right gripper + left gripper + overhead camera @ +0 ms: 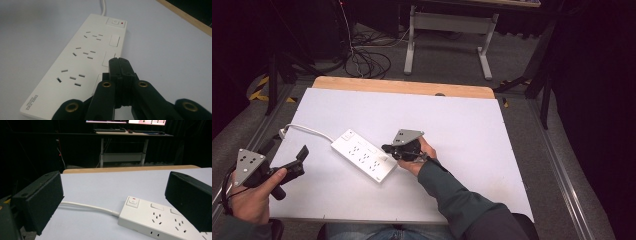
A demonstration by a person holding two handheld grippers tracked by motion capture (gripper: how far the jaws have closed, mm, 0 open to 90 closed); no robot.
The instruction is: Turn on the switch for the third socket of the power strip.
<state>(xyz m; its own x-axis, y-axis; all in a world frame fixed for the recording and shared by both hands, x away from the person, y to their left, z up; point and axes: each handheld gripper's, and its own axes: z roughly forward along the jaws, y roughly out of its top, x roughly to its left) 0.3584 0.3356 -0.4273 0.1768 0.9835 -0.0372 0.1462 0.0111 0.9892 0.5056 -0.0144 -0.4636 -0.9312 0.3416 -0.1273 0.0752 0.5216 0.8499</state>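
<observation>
A white power strip [363, 154] is laid diagonally on the white table [472, 135], w/ its cord [307, 129] run off from the far-left end. The right gripper [386, 148] is held at the strip's near-right end, jaws pressed together w/ nothing between them. In the right gripper view the joined tips are seen just over the row of rocker switches [114, 40], approx. by the third one from the main button [114, 21]; whether the tips actually touch the strip can't be told. The outlets are spread to the left of those jaws, and the red indicator [121, 23] is seen straight ahead at the far end.

The left gripper [302, 153] is held well apart from the strip, off its left side near the table's left edge, jaws spread wide and empty. In the left gripper view the strip's cord end is framed btwn the two pads [40, 202], lower right, w/ the cord [87, 207] crossing from the left pad toward it.
</observation>
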